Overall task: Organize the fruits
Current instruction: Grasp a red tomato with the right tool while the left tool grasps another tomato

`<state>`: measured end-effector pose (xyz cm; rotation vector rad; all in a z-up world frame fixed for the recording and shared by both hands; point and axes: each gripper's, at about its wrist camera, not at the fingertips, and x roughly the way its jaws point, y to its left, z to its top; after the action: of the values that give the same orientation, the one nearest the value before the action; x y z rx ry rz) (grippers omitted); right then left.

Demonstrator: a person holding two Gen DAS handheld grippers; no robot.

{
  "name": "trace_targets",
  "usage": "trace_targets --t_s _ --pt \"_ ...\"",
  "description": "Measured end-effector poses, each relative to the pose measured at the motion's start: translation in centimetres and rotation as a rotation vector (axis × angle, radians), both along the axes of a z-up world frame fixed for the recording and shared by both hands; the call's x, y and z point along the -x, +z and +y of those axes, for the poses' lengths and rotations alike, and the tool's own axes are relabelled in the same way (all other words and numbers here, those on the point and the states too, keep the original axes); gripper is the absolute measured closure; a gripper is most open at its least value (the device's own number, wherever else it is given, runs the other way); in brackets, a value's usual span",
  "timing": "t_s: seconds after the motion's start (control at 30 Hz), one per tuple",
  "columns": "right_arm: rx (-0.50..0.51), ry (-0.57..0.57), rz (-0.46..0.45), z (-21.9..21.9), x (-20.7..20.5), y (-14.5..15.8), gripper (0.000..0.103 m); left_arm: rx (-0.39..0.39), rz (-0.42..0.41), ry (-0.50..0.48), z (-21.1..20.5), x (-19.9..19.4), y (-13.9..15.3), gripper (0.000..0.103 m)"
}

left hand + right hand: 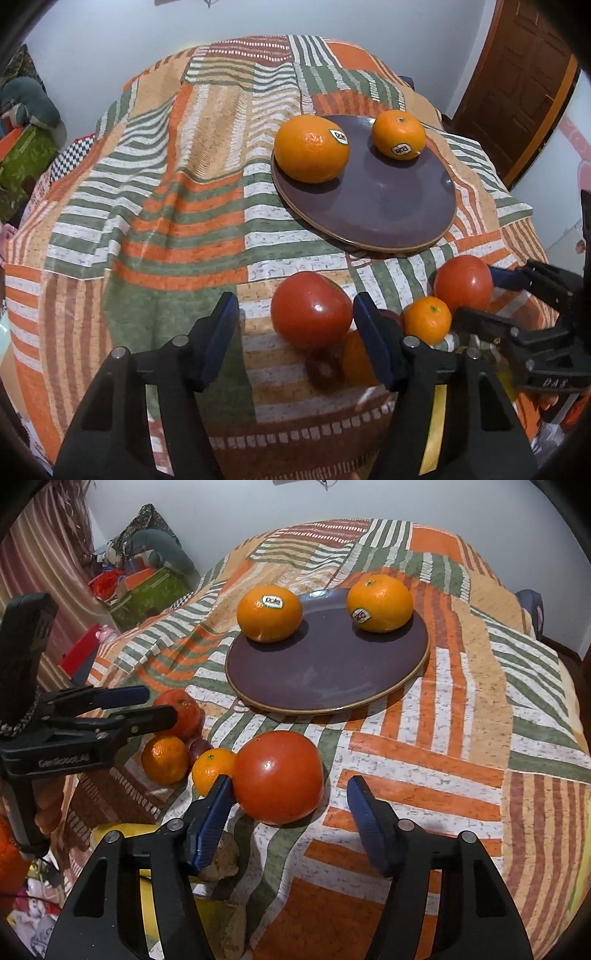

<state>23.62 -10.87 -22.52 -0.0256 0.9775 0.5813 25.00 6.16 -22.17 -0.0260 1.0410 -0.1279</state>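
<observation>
Both hand-held grippers agape, empty; right wrist view alone shows third mandarin (165, 759) beside tomato (278, 776).

Bare near half of the plate (325, 679), with two oranges (269, 613) (379, 602) crowding its far rim. Open cloth-covered desk (147, 229) to the left. Near edge cluttered: two tomatoes (277, 777) (178, 712), small oranges (212, 770) packed close between them.
</observation>
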Motion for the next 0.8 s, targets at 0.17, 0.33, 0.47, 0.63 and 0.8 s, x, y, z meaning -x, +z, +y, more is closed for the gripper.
trace_targets --t_s 0.17,0.33,0.47,0.63,0.8 --pt "-0.021 0.024 0.002 0.2 -0.1 0.1 0.057 0.045 0.008 -0.024 -0.4 -0.1 -0.3 0.053" --pt "-0.019 0.019 -0.003 0.1 0.1 0.2 0.057 0.06 0.013 -0.019 -0.3 -0.2 -0.2 0.055" --pt "-0.015 0.002 -0.013 -0.4 -0.1 0.5 0.057 0.001 -0.005 -0.015 -0.6 0.2 0.3 0.056" --pt "-0.026 -0.023 -0.035 -1.3 -0.3 1.4 0.057 0.004 -0.027 -0.009 -0.3 0.3 1.2 0.056" --pt "-0.035 -0.047 -0.066 -2.1 -0.8 2.5 0.057 0.004 -0.069 -0.014 -0.7 0.1 3.0 0.056"
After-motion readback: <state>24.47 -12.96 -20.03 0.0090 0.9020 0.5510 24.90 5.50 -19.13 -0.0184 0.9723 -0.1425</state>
